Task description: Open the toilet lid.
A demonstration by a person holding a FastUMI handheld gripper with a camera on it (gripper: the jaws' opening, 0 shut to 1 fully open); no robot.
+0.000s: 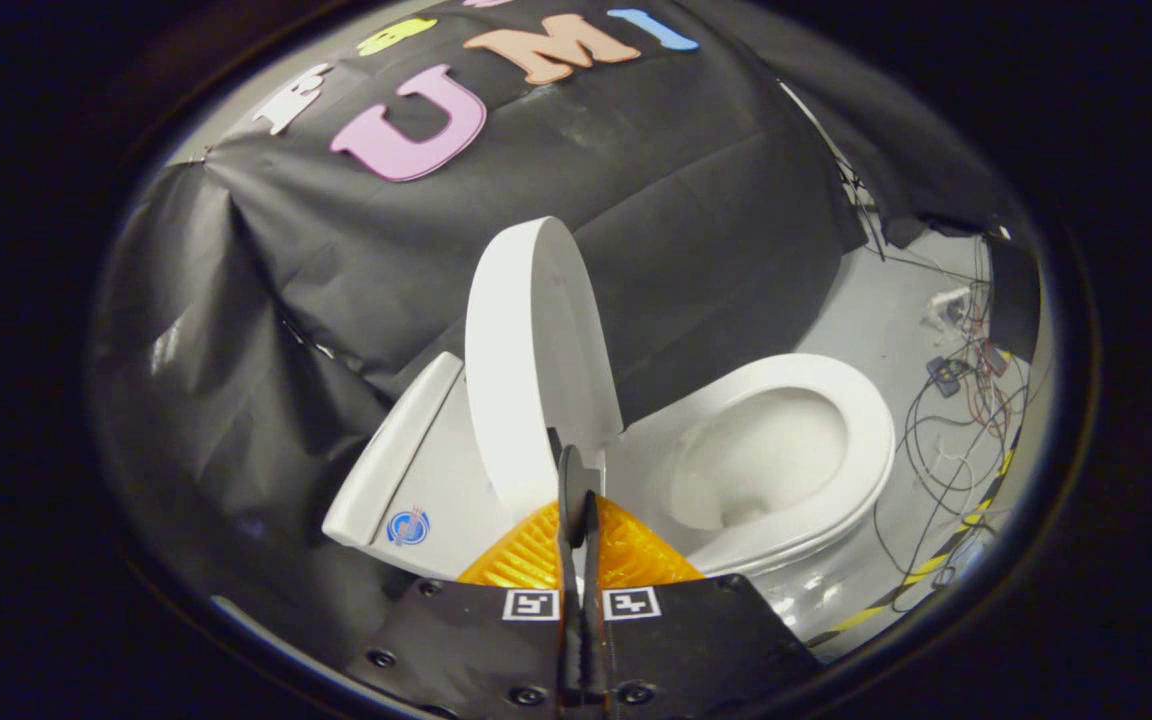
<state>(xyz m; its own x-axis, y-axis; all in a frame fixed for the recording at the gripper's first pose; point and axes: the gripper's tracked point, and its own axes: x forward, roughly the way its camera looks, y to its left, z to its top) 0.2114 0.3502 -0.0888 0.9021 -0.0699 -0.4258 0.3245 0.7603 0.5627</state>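
In the gripper view, a white toilet lid (526,350) stands raised almost upright just ahead of the gripper (576,470), whose two fingers are pressed together with nothing visibly between them, their tips at or just in front of the lid's lower edge. To the fingers' right lies the uncovered seat and bowl (786,450), to their left the white tank (406,470), with loose cables (956,420) on the floor beyond the bowl. Judging by this, the opening looks nearly or fully done, with perhaps only resting the lid back against the tank left.
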